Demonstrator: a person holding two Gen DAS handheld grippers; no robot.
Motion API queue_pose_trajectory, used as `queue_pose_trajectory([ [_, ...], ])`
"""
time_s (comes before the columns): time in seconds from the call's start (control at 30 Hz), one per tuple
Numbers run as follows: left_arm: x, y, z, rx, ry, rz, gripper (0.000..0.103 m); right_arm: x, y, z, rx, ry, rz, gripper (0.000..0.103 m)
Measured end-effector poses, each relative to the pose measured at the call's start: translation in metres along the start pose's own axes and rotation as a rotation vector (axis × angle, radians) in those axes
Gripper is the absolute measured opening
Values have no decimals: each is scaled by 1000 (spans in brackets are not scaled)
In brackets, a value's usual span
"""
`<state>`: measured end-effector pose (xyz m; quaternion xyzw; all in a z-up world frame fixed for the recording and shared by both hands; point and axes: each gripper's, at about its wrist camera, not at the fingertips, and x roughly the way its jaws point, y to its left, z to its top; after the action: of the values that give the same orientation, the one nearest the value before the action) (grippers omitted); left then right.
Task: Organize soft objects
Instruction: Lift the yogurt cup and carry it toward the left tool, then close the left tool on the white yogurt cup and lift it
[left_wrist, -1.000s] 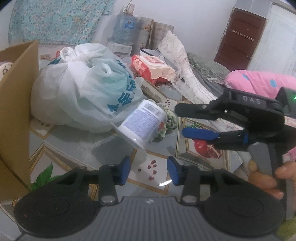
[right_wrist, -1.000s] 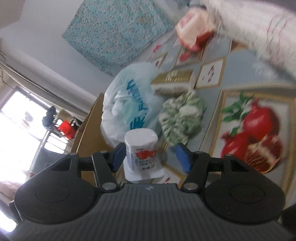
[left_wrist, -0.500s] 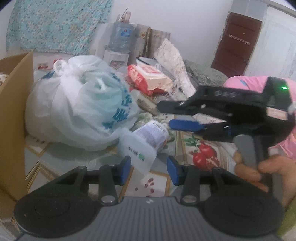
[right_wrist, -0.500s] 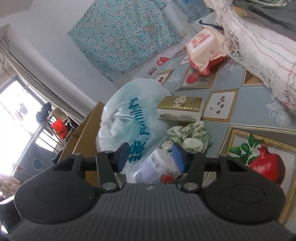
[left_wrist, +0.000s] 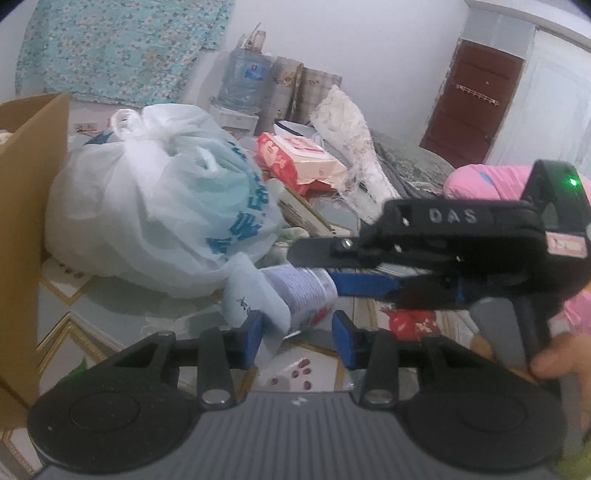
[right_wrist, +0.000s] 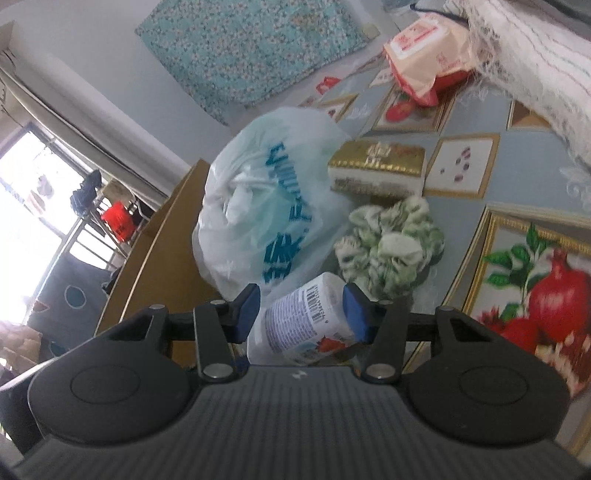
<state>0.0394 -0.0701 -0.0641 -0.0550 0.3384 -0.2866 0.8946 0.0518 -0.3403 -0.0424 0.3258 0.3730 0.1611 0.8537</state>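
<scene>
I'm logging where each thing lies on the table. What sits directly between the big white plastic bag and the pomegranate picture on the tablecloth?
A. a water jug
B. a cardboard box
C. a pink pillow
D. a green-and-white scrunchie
D: in the right wrist view the green-and-white scrunchie lies between the white plastic bag and the pomegranate picture.

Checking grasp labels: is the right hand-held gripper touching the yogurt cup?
Touching. In the right wrist view the right hand-held gripper has the yogurt cup between its pads, and one pad presses its side.

Soft daylight, blown-out window (right_wrist: 33, 221) glare, fisheye-bent edges, perhaps slight motion blur.
</scene>
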Motion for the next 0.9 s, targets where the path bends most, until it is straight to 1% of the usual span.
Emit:
queue_pose_trajectory([
  [0.17, -11, 9, -3, -18, -8, 32, 43, -1, 1, -17, 63, 43, 42, 50],
  [0.3, -19, 5, -2, -2, -23, 37, 43, -4, -7, -25, 143, 45, 101, 50],
  [0.43, -22, -16, -1, 95, -61, 35, 44, -8, -21, -25, 209, 27, 123, 50],
  [0.5, -24, -29, -2, 156, -90, 37, 46, -8, -31, -25, 251, 26, 143, 50],
  [0.57, -22, -42, -1, 214, -93, 35, 46, -9, -39, -25, 280, 24, 153, 51],
  [0.6, -21, -47, -1, 237, -92, 40, 48, -10, -42, -26, 285, 22, 152, 51],
  [0.67, -16, -57, -2, 287, -96, 64, 48, -11, -48, -25, 308, 22, 164, 52],
  [0.9, -6, -72, 4, 344, -67, 61, 49, -18, -71, -23, 385, 11, 209, 53],
])
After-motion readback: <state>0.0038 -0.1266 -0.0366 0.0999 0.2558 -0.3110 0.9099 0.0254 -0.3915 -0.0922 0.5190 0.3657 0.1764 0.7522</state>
